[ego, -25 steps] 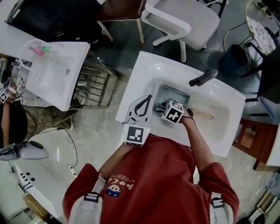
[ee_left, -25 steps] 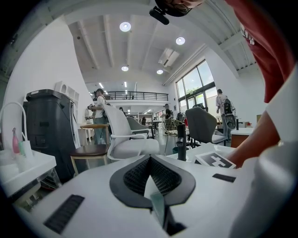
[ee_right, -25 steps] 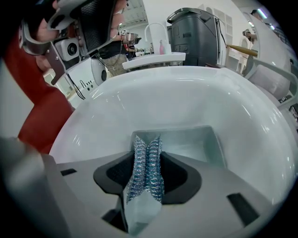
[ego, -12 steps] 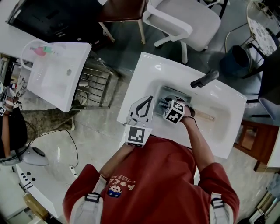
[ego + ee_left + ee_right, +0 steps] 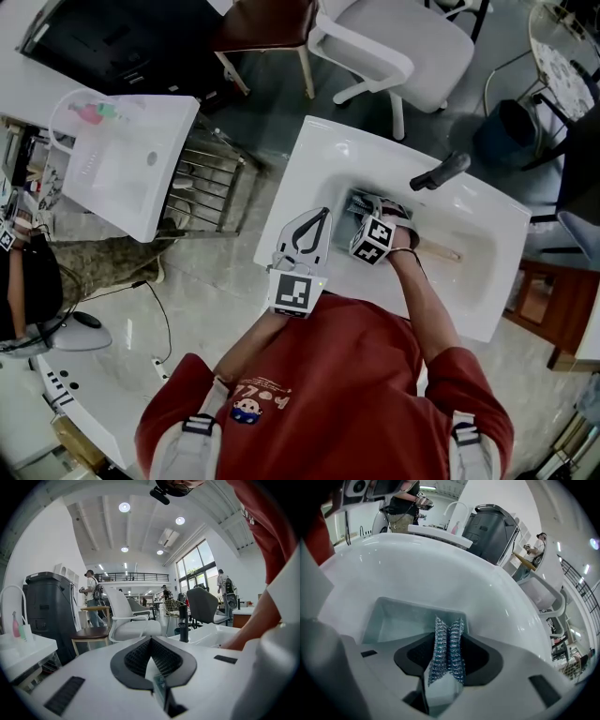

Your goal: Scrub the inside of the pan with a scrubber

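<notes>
Edged farther over the pan, right gripper pinches the scrubber; left gripper pressed together.

Silver-blue knitted mesh on the scrubber, against the pale grey-green of the pan. Glossy white across the sink; matte black on the faucet. White shells and black ribbed pads on the right gripper and the left gripper, with black-and-white square patterns on the marker cubes. Bright red on the person's shirt, broken by a small cartoon print. Pale wood tone on the handle in the sink. White on the swivel chair, dark brown on the seat beside it, mottled grey over the floor.
</notes>
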A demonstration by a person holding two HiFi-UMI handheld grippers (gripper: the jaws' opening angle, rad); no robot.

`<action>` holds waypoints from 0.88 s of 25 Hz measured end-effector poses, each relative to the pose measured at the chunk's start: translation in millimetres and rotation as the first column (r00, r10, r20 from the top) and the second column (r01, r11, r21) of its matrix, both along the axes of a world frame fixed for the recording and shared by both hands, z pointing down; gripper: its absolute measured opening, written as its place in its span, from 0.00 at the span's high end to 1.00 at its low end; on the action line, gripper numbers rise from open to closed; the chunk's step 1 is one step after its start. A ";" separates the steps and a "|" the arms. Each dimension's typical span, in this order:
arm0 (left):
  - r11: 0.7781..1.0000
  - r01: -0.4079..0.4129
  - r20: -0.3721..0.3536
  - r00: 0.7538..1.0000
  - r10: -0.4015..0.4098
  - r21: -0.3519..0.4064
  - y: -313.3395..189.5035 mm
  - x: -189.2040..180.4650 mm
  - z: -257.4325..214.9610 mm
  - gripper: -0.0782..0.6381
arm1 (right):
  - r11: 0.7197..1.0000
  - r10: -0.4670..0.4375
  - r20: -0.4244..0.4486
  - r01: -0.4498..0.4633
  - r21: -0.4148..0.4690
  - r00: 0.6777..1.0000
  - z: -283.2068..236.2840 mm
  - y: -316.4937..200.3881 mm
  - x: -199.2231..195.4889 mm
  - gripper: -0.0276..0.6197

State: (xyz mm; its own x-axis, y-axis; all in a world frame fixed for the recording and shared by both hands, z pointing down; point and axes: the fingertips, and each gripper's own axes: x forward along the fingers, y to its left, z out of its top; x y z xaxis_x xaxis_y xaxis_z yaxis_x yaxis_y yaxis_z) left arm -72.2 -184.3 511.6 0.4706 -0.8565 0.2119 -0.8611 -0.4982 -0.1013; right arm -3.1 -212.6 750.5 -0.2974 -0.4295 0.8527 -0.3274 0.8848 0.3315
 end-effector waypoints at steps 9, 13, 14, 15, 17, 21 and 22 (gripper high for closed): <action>1.000 -0.004 0.009 1.000 0.003 0.016 -1.0 1.8 -4.3 0.88 | 1.000 0.012 -0.006 -0.012 0.026 1.000 0.0 -6.9 2.2 0.68; 1.000 -0.007 0.009 1.000 0.007 0.021 0.2 2.2 -4.9 0.88 | 0.999 0.017 -0.011 -0.017 0.031 1.000 -1.9 -5.0 5.6 0.68; 1.000 -0.008 0.007 1.000 0.007 0.021 0.5 1.8 -4.6 0.88 | 1.000 0.020 -0.004 -0.020 0.025 1.000 -3.9 -3.4 6.1 0.68; 1.000 -0.008 0.007 1.000 0.008 0.022 0.7 1.5 -4.3 0.88 | 1.000 0.024 0.009 -0.025 0.015 1.000 -7.4 -1.5 6.5 0.68; 1.000 -0.008 0.007 1.000 0.008 0.024 0.8 1.9 -4.0 0.88 | 0.999 0.040 0.046 -0.040 -0.007 0.998 -18.1 2.8 8.5 0.68; 1.000 -0.008 0.011 1.000 0.007 0.024 -0.4 4.2 -6.6 0.88 | 0.998 0.023 0.070 -0.018 -0.066 0.997 -36.0 19.2 14.0 0.68; 1.000 -0.008 0.012 1.000 0.007 0.023 -0.4 4.2 -6.5 0.88 | 0.997 0.007 0.071 -0.002 -0.082 0.997 -38.3 24.3 14.2 0.68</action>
State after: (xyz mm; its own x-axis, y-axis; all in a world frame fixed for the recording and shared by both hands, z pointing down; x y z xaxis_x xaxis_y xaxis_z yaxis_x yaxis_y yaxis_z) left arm -68.0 -184.7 505.0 0.4745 -0.8578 0.1975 -0.8561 -0.5019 -0.1232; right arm 11.0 -188.3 712.2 -0.3569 -0.3608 0.8617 -0.3517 0.9064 0.2339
